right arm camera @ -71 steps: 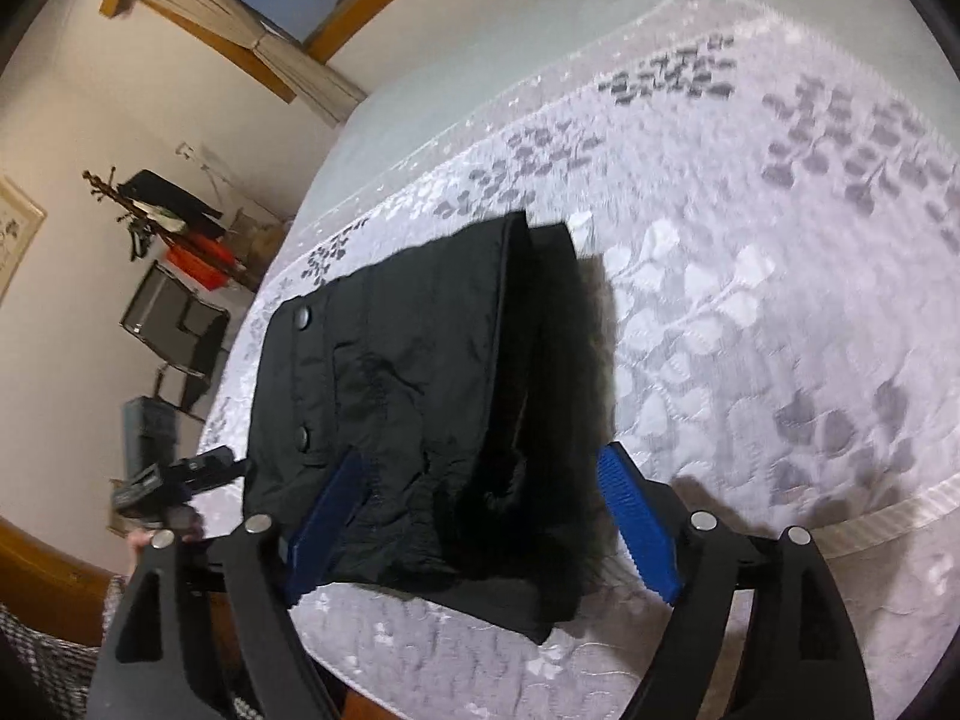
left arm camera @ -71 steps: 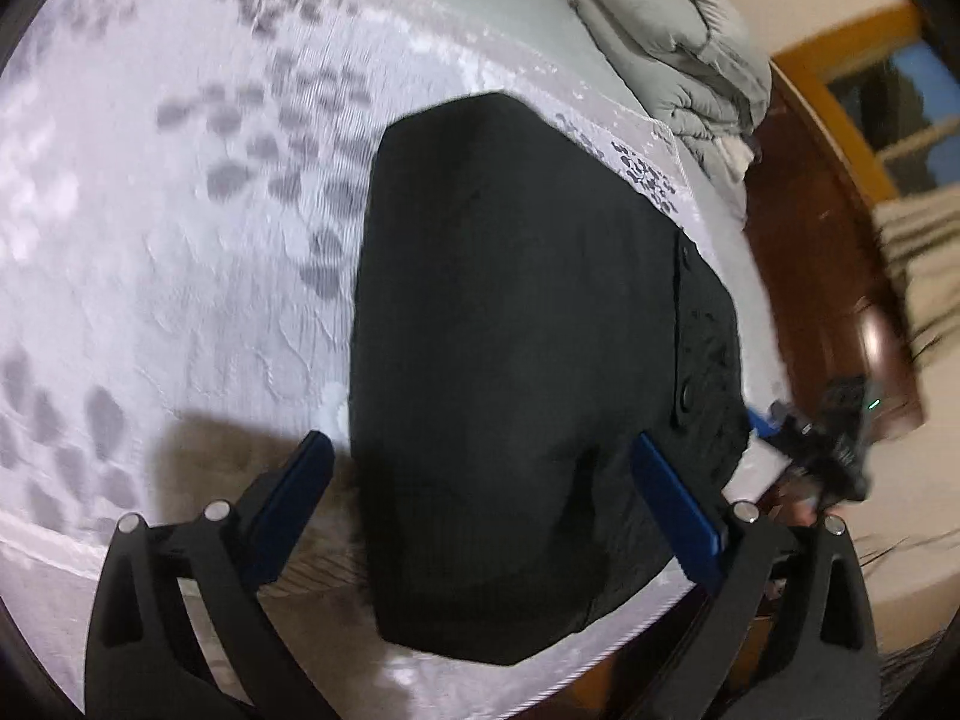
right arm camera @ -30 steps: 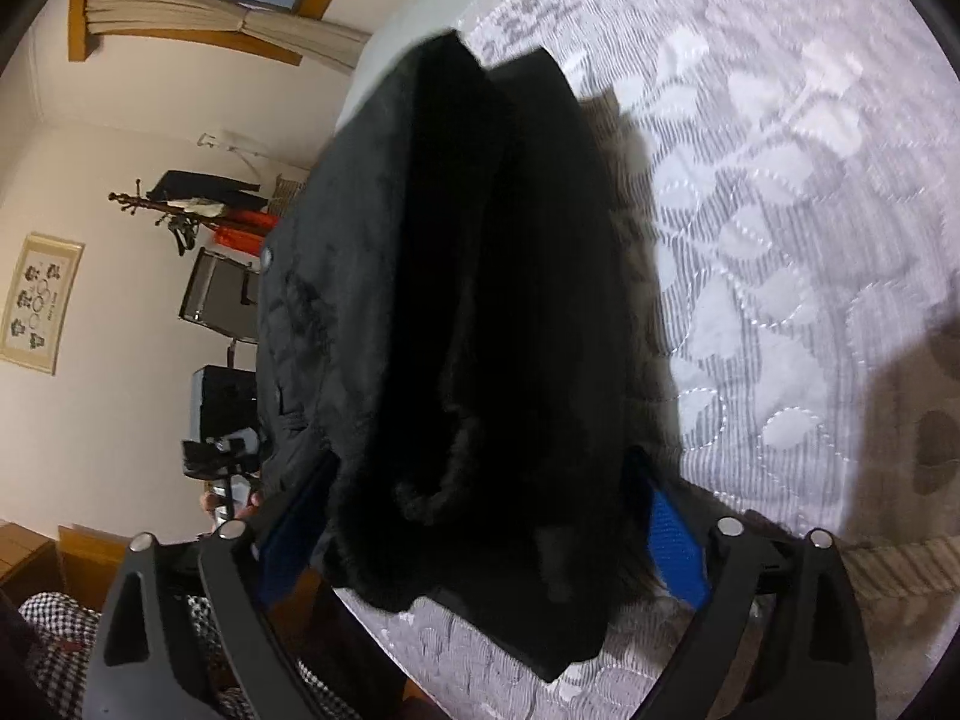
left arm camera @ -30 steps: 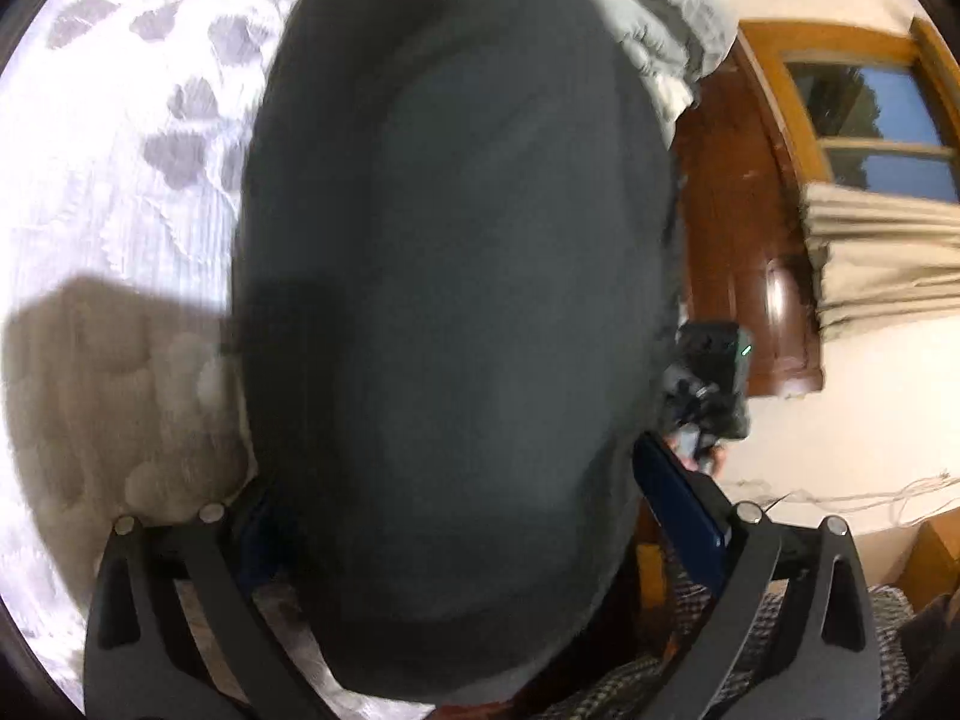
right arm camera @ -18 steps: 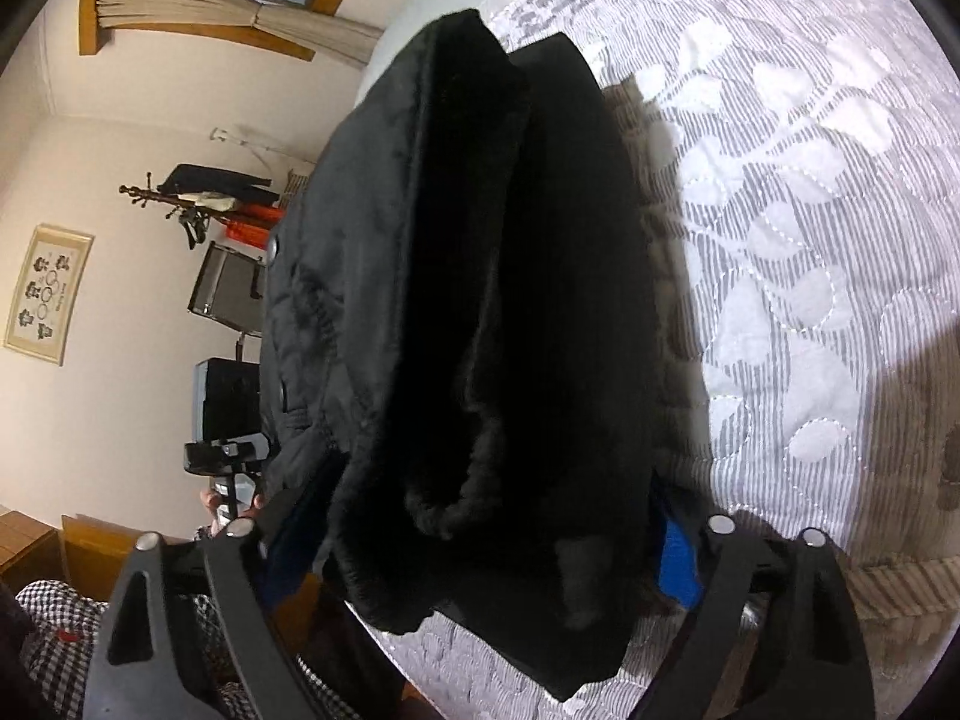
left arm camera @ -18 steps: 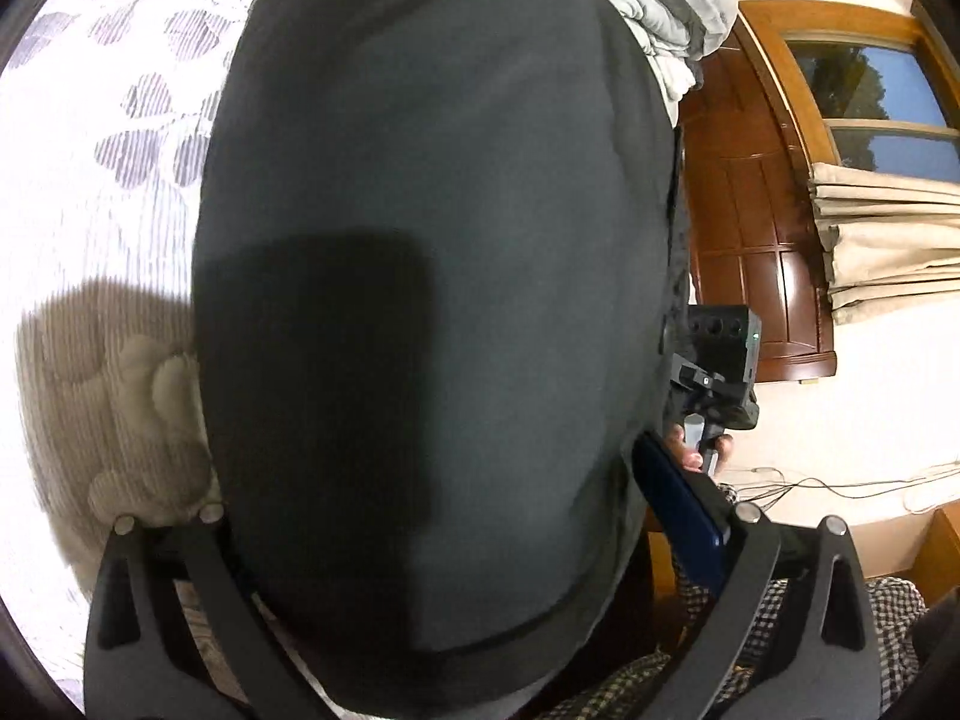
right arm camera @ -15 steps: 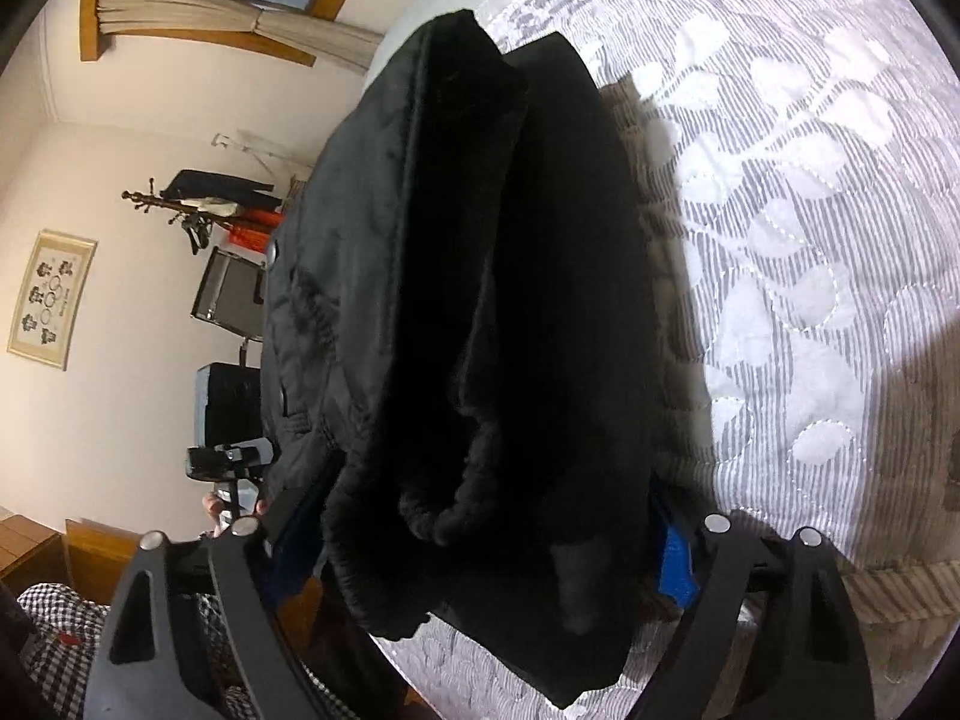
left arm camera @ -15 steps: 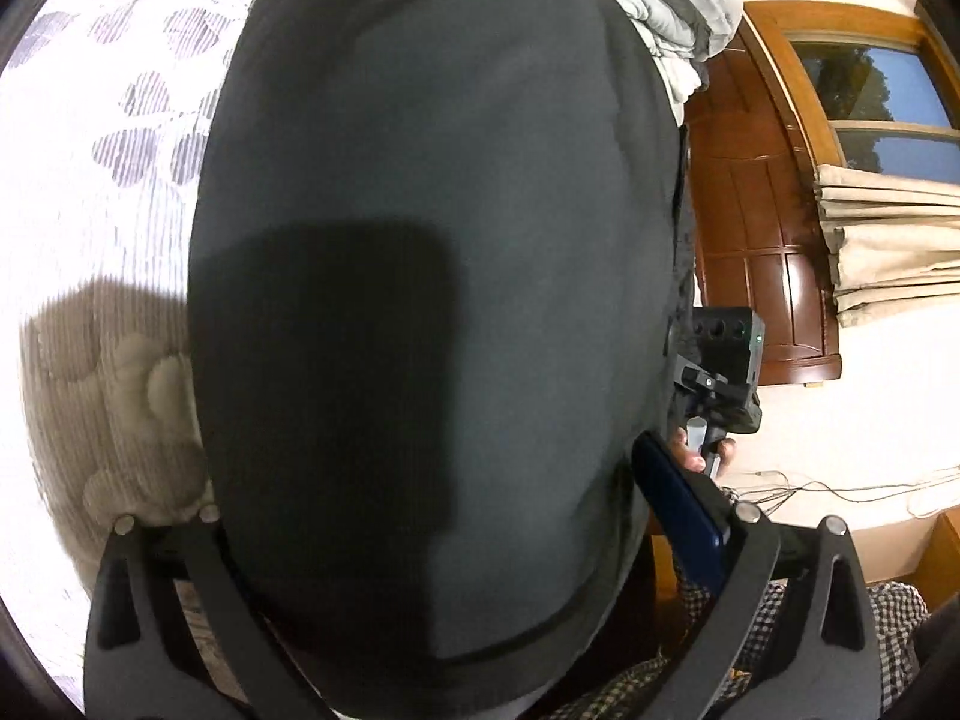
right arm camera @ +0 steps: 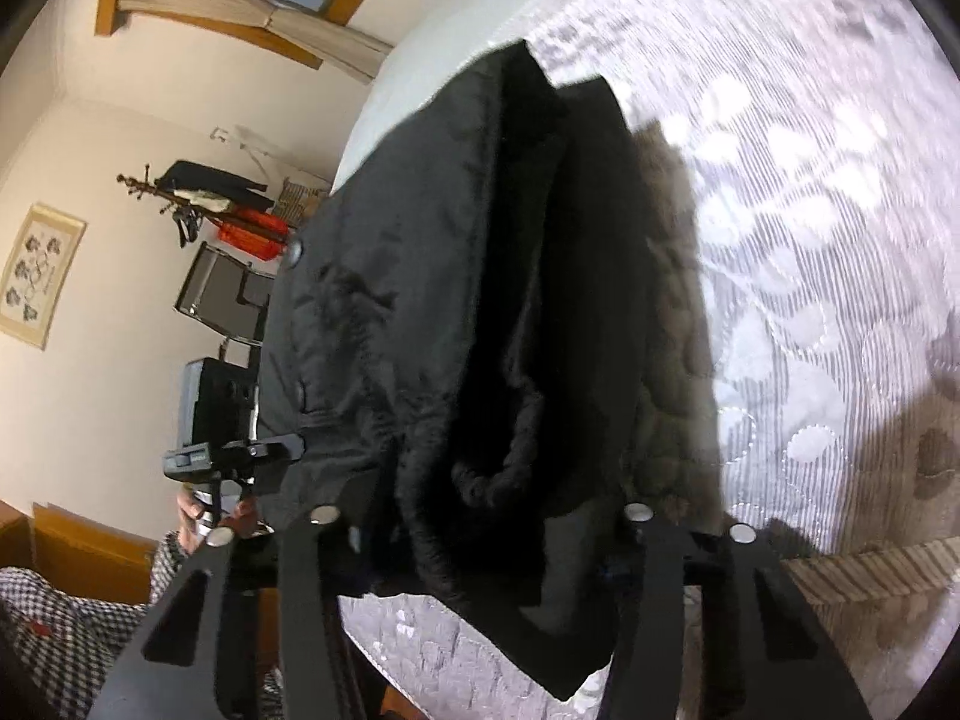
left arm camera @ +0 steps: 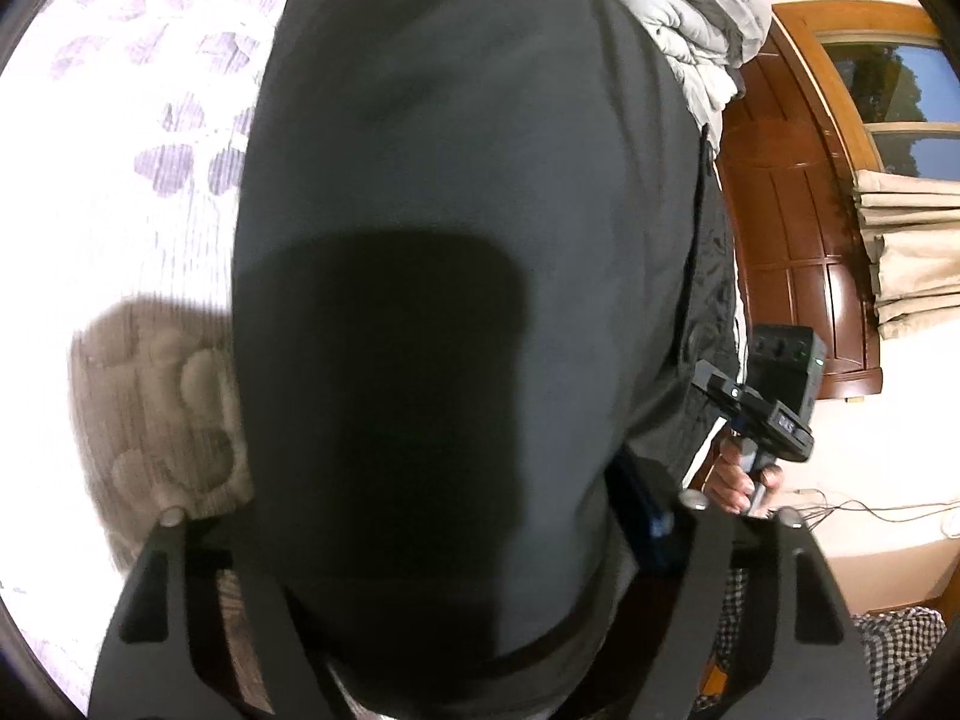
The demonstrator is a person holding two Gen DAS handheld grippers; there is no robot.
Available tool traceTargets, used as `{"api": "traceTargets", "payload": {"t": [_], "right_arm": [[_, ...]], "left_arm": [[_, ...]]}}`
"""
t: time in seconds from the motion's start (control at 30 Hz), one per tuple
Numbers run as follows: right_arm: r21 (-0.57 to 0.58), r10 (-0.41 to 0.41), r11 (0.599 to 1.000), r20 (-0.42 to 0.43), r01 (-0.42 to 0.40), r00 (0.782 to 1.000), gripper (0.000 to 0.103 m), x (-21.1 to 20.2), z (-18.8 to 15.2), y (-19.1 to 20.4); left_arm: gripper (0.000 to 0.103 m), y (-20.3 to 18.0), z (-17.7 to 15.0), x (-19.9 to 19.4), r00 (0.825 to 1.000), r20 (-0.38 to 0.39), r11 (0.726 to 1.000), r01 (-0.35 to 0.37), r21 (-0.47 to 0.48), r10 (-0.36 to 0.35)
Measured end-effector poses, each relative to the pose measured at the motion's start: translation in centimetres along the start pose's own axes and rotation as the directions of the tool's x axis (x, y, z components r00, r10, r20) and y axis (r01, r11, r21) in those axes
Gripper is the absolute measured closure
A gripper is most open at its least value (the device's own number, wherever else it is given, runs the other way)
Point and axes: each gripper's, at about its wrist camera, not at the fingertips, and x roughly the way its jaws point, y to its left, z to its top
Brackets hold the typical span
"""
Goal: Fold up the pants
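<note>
Black pants (right arm camera: 456,312) snap buttons only in right wrist view.

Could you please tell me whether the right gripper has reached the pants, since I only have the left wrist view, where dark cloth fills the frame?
Observer: Yes. In the right wrist view the black pants sit between the fingers of the right gripper, whose jaws are closing.
Operator: Which part of the pants is between them?
Observer: The open edges of the folded layers, where a fleecy lining shows.
Operator: Is there any landmark on the top layer?
Observer: A silver snap shows near its left edge.
</note>
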Motion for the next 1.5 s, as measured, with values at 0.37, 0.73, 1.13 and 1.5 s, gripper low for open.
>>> {"api": "traceTargets", "payload": {"t": [0.37,0.73,1.13,1.5], "right_arm": [[-0.159,-0.094,0.982,0.086,0.107,0.992,0.063,-2.0,0.7,5.1],[-0.271,-0.097,0.953,0.152,0.135,0.984,0.064,-2.5,4.4,8.4],[-0.262,-0.075,0.959,0.143,0.111,0.987,0.064,2.1,13.3,8.3],[-0.17,-0.076,0.981,0.082,0.089,0.994,0.062,5.4,14.9,3.3]], "left_arm": [[0.066,-0.5,0.0,-2.0,0.993,0.081,0.997,0.083,0.001,-0.083],[0.068,-1.8,3.4,-5.1,0.97,0.218,0.994,0.099,0.051,-0.108],[0.067,0.1,11.5,-7.6,0.951,0.309,0.997,-0.018,0.071,-0.005],[0.057,3.7,12.4,-5.8,0.957,0.288,0.997,-0.027,0.074,0.004]]}}
